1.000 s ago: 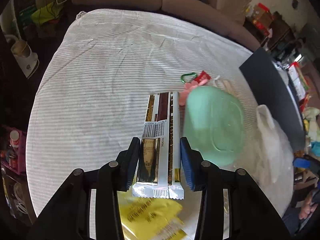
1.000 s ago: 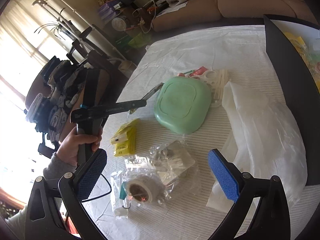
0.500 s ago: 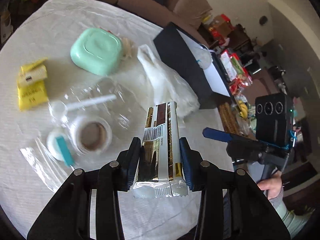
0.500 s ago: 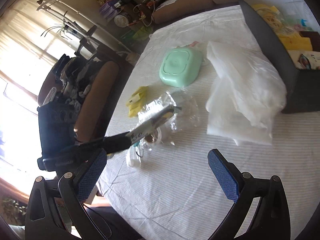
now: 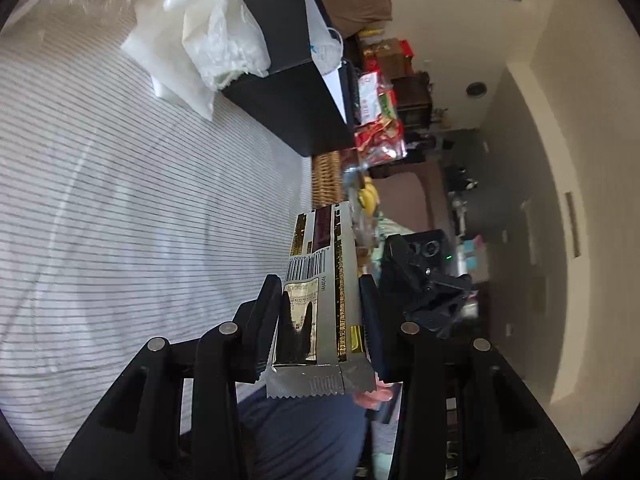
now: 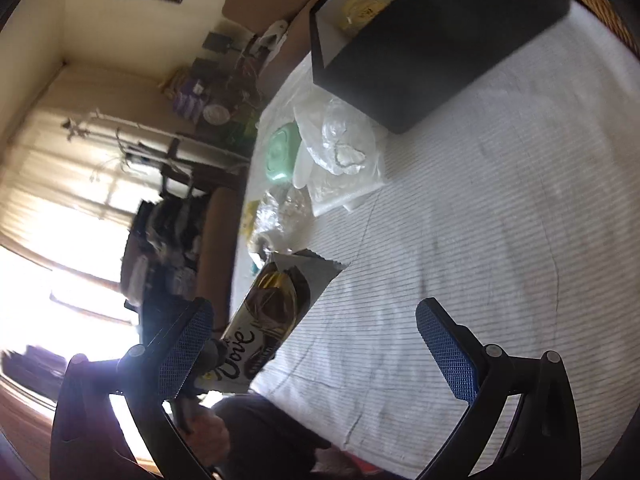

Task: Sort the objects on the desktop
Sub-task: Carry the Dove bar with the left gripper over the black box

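Between the fingers of our left gripper sits the bar, a chocolate bar in a gold-and-white wrapper, clamped across its narrow width near the crimped tail end so that most of its length sticks out ahead of the jaws. That grip makes sense to us: the pads press on the flat sides of the pack, and the free front end can go first into whatever receives it. In the right wrist view the same bar hangs above the near edge of the table, clear of the striped cloth, with its printed face turned toward that camera.

Our right gripper stands wide, with nothing between its blue pads; we judge it is kept free either to take the bar over or to fetch the next item.

The black box stands open at the far side of the table, with yellow things already in it, so we take it for the sorting bin and the likely home for the bar. It is well apart from the bar at present. Beside the box lie a white bag, a green case and some clear wrapping, all unsorted. The bag rests against the wall of the box, so we would bring the bar in from above rather than along the cloth.
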A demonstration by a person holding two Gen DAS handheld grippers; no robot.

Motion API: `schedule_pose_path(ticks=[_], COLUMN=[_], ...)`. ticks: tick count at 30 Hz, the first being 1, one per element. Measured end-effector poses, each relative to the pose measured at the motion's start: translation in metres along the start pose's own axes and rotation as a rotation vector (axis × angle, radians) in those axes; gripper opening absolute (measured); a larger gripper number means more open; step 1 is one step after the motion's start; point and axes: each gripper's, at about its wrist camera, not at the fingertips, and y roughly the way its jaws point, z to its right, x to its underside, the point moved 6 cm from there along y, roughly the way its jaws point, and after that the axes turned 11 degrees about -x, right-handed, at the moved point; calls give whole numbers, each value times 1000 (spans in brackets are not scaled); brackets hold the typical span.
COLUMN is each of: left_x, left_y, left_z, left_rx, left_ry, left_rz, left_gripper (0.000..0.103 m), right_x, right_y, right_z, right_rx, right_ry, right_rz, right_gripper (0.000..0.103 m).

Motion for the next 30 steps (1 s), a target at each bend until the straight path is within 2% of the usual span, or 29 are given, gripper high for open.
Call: schedule_pose_path(ticks=[4, 7, 10, 12, 14, 15, 16, 17, 18, 21, 27, 28, 29, 30], left_x=[7, 9, 11, 13, 13, 14, 15, 15, 14, 9, -9, -14, -20, -27], left_y=[20, 35, 49, 57, 63, 67, 71, 74, 76, 80, 80, 80, 81, 82], left_z=[12, 19, 27, 30, 33, 36, 41, 45, 48, 51, 67, 73, 80, 88], left_rx=[120, 258, 376, 442, 503, 509, 511, 505, 498, 440, 205, 173, 145, 130], left_ry=[-64, -154, -215, -254, -292, -294, -284, -270, -258, -220, -81, -55, -30, -8], left_rz=[-28, -47, -64, -77, -92, -99, -109, -114, -118, -127, -172, -180, -188, -199], left_gripper=[37, 37, 37, 36, 35, 35, 35, 35, 35, 35, 35, 30, 20, 17], right_x=[2, 3, -1, -5, -10, -11, -13, -15, -17, -24, -47, -53, -62, -71], right_y=[-8, -11, -18, -23, -31, -34, -34, -34, -33, -30, -37, -39, -41, -43], right_z=[-1, -9, -17, -25, -33, -36, -38, -39, -41, -42, -34, -35, -36, -38], right_rx=[-176, -278, -379, -444, -480, -489, -502, -514, -516, -483, -428, -417, -406, -395], right_ry=[60, 54, 52, 46, 22, 9, 4, 3, 0, -17, -16, -17, -21, -29], right_rz=[52, 73, 112, 137, 167, 175, 174, 171, 171, 164, 158, 157, 157, 158], right_gripper=[103, 95, 75, 49, 39, 33, 28, 18, 14, 13, 13, 13, 13, 13])
